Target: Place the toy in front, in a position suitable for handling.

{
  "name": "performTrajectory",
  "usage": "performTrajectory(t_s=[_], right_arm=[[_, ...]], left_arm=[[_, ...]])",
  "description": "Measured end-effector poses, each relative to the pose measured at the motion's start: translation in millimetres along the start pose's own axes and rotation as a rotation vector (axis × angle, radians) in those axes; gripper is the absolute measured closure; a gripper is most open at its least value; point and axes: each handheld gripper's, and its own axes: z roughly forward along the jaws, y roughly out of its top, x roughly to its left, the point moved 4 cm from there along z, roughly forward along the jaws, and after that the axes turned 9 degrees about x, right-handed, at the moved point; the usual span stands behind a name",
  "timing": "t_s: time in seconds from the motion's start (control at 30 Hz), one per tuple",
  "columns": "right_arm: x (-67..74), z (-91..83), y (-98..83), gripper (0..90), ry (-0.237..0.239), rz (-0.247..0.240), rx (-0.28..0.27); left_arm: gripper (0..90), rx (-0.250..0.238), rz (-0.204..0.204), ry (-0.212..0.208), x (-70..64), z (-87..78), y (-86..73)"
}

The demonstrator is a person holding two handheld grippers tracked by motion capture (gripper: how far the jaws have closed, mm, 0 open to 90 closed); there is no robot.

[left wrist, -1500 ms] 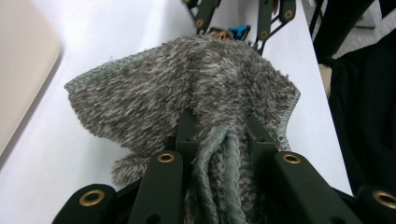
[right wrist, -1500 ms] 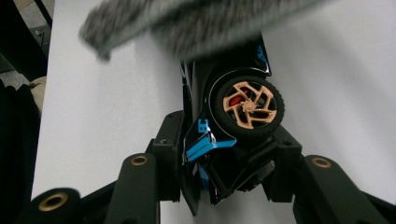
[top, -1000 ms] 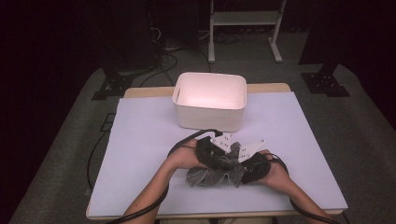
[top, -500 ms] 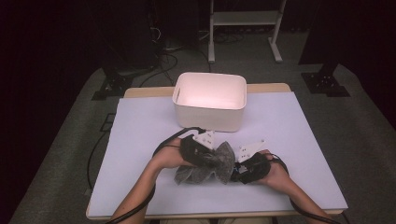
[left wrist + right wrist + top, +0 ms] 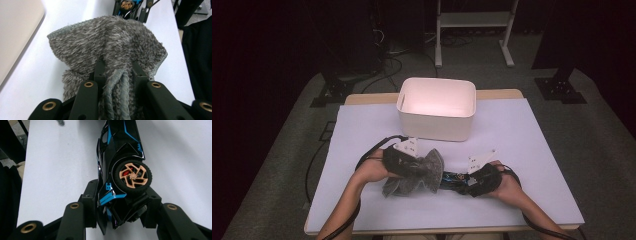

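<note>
Wiping step: left gripper [image 5: 424,167] clamps grey cloth [image 5: 107,47], right gripper [image 5: 120,202] grips toy car [image 5: 120,162]; next rub toward 3 o'clock

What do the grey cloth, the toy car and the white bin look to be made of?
Grey cloth: soft fleecy textile, probably microfibre or terry, going by the shaggy pile and stitched hem. Toy car: glossy black body with blue trim, likely plastic or painted metal; the tyre looks rubbery, its spokes copper-coloured. White bin: smooth matt walls with rounded corners, most likely moulded plastic.
</note>
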Motion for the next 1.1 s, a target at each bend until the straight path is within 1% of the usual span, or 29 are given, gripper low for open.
performTrajectory(t_s=[0.07,0.2,0.37,0.43,0.57,0.63,0.73,0.8,0.87,0.93,0.97,1.1], right_arm=[[-0.1,0.0,0.0,55.9,0.001,0.001,-0.001],[-0.1,0.0,-0.1,55.9,0.002,0.002,0.000],[-0.1,-0.1,-0.2,55.9,0.003,0.006,-0.001],[-0.3,0.0,-0.2,55.9,0.005,0.008,-0.003],[-0.9,0.0,-0.3,55.8,0.008,0.011,-0.004],[-1.1,0.0,-0.5,55.9,0.009,0.012,-0.005],[-1.4,-0.2,-0.3,56.0,0.015,0.019,-0.007],[-1.7,-0.5,-0.3,55.8,0.024,0.032,-0.006],[-2.1,-0.6,-0.4,55.5,0.028,0.035,-0.006],[-2.8,-0.3,-0.1,54.1,0.029,0.032,-0.001],[-2.9,0.2,0.6,52.0,0.029,0.034,0.003],[-0.9,0.8,5.5,47.1,0.034,0.027,0.018]], left_arm=[[72.6,-0.001,-0.014,0.001,0.4,-0.6,-5.2],[72.6,-0.006,-0.029,0.000,1.9,0.4,-13.7],[72.6,-0.015,-0.053,-0.012,3.9,4.4,-21.9],[72.6,-0.033,-0.056,-0.021,3.7,6.0,-22.1],[72.6,-0.039,-0.045,-0.033,2.5,9.8,-18.6],[72.6,-0.056,-0.046,-0.041,2.0,9.8,-16.3],[72.7,-0.058,-0.042,-0.039,2.4,11.0,-14.2],[72.7,-0.064,-0.048,-0.042,3.3,11.6,-14.4],[72.7,-0.074,-0.055,-0.047,3.7,12.3,-14.8],[72.7,-0.081,-0.055,-0.052,3.9,12.7,-15.6],[72.7,-0.084,-0.055,-0.053,3.9,12.9,-16.0],[72.7,-0.116,-0.067,-0.063,3.4,14.3,-18.7]])
